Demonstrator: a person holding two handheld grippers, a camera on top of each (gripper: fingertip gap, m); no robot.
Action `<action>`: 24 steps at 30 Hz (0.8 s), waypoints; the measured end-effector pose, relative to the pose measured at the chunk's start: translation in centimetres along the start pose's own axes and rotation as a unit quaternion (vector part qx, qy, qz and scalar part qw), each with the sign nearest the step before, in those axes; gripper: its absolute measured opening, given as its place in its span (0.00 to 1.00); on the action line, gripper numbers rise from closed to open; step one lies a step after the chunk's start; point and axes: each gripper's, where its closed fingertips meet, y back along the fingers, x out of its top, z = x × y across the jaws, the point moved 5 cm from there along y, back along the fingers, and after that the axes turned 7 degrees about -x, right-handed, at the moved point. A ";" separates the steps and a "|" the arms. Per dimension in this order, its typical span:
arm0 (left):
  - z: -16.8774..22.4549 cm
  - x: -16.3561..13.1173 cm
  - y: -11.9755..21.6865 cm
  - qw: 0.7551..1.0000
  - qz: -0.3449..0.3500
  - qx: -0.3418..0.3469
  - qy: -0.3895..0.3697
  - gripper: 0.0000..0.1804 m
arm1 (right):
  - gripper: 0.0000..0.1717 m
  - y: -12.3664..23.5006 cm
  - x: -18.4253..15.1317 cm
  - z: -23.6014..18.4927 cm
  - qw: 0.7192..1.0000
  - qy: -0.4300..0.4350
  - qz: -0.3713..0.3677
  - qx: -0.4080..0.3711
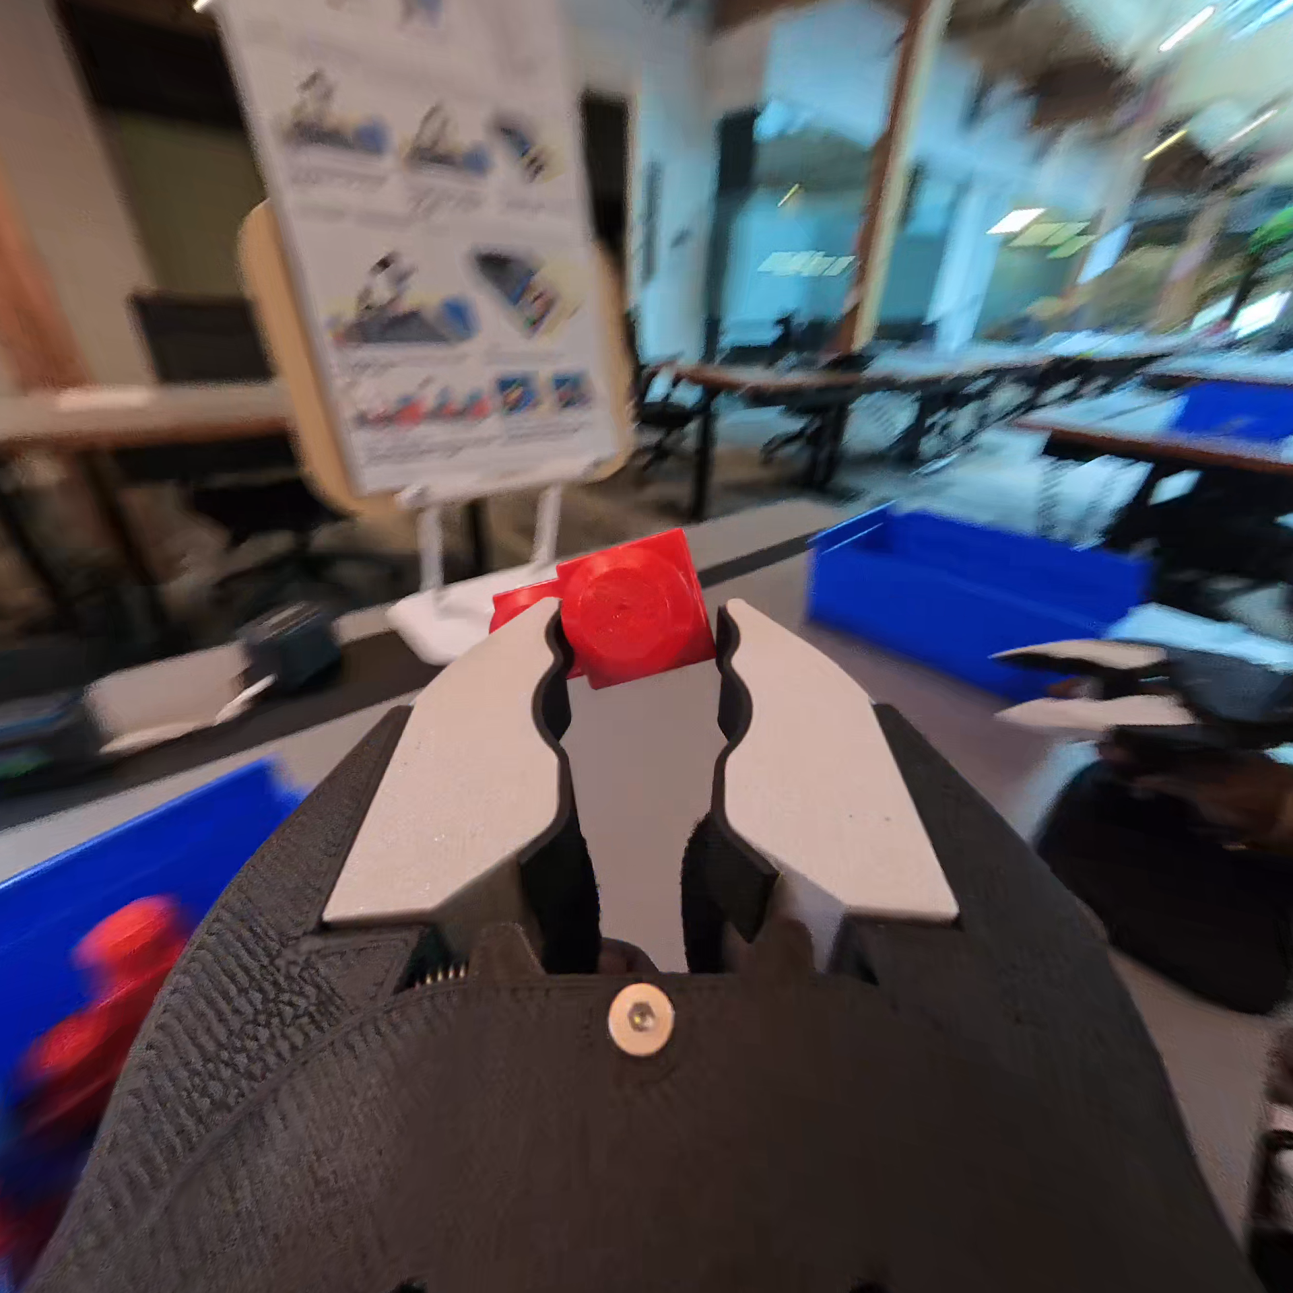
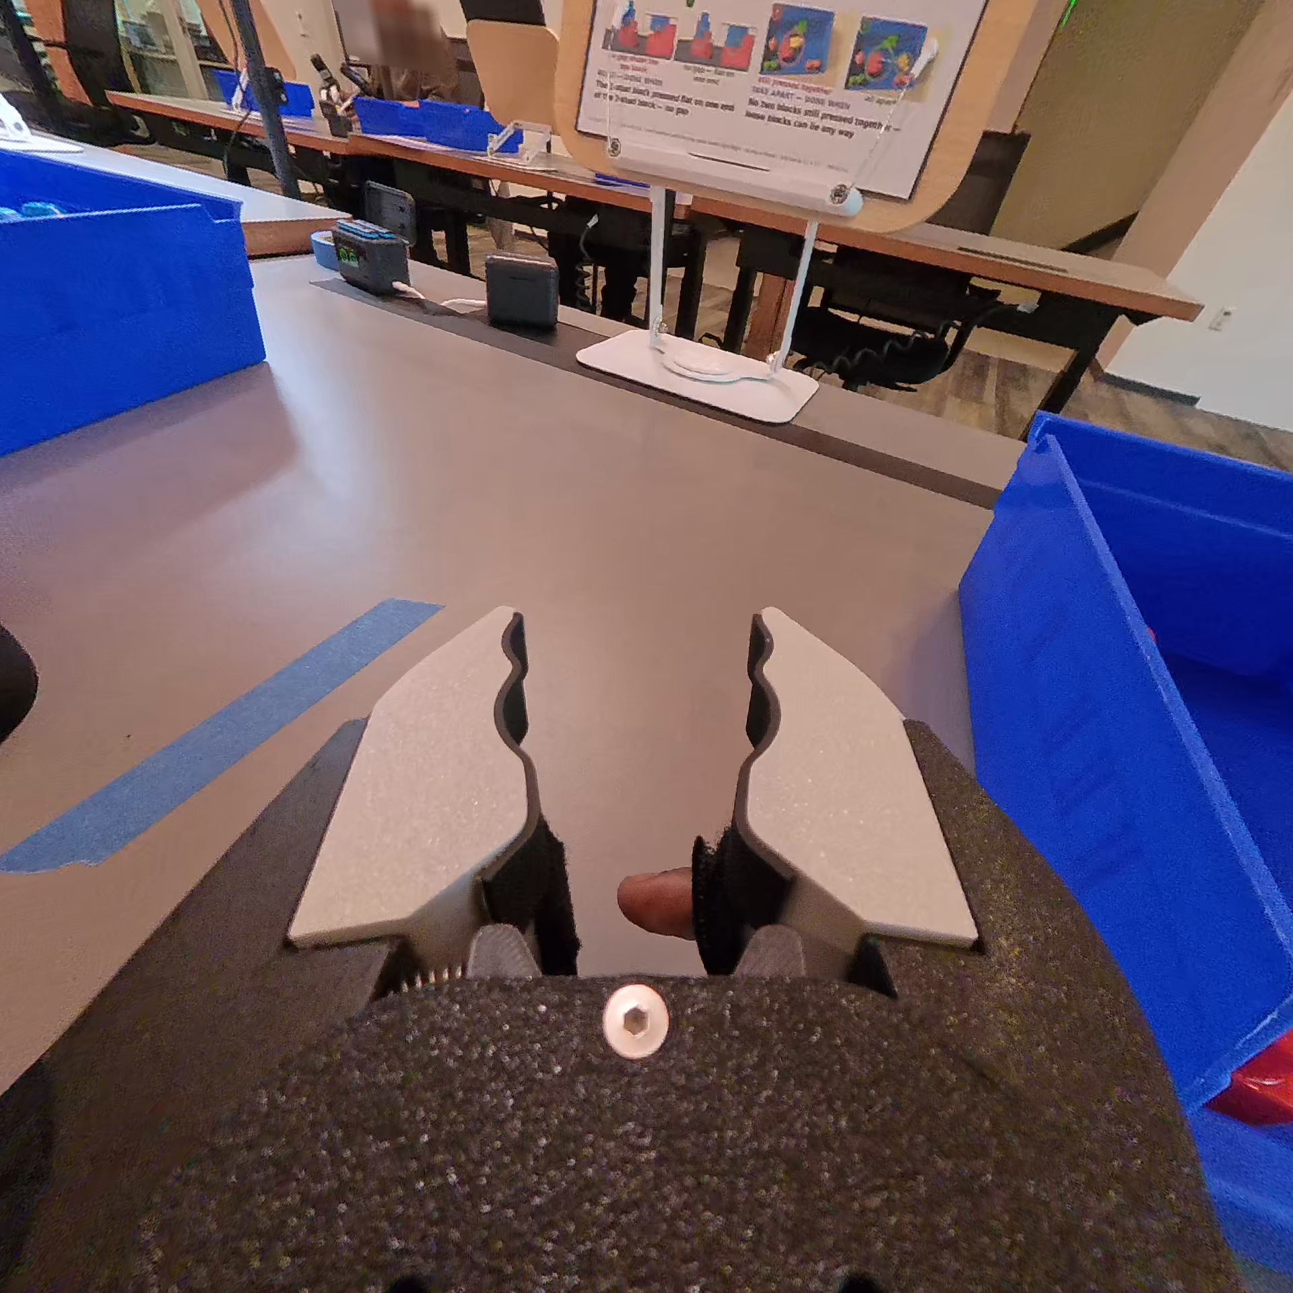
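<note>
A red block (image 1: 633, 616), square with 1 round stud facing the camera and a second red piece behind its left side, sits pinched at the tips of the left gripper (image 1: 638, 647); both pads press its sides, and it is lifted clear of the grey table (image 2: 490, 490). The right gripper (image 2: 637, 672) hangs with its jaws well apart and nothing between them, just beside a blue bin (image 2: 1119, 700) (something red lies in its near corner). Another blue bin (image 1: 965, 588) stands ahead. Beyond are a picture board on a white stand (image 2: 700, 371) and long desks.
</note>
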 end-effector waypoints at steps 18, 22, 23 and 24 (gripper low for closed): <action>13.3 -10.2 -6.1 0.903 0.123 -0.324 0.254 0.22 | 0.42 1.3 1.3 -3.8 0.980 0.137 0.102 0.100; 13.9 -10.9 -6.5 0.890 0.096 -0.348 0.280 0.22 | 0.33 4.1 4.4 -7.7 0.929 0.224 0.254 0.152; 14.1 -11.1 -6.7 0.885 0.090 -0.353 0.288 0.22 | 0.33 4.4 4.8 -8.5 0.919 0.239 0.270 0.160; 14.3 -11.2 -6.8 0.880 0.084 -0.363 0.294 0.22 | 0.33 4.5 5.2 -9.2 0.913 0.247 0.276 0.170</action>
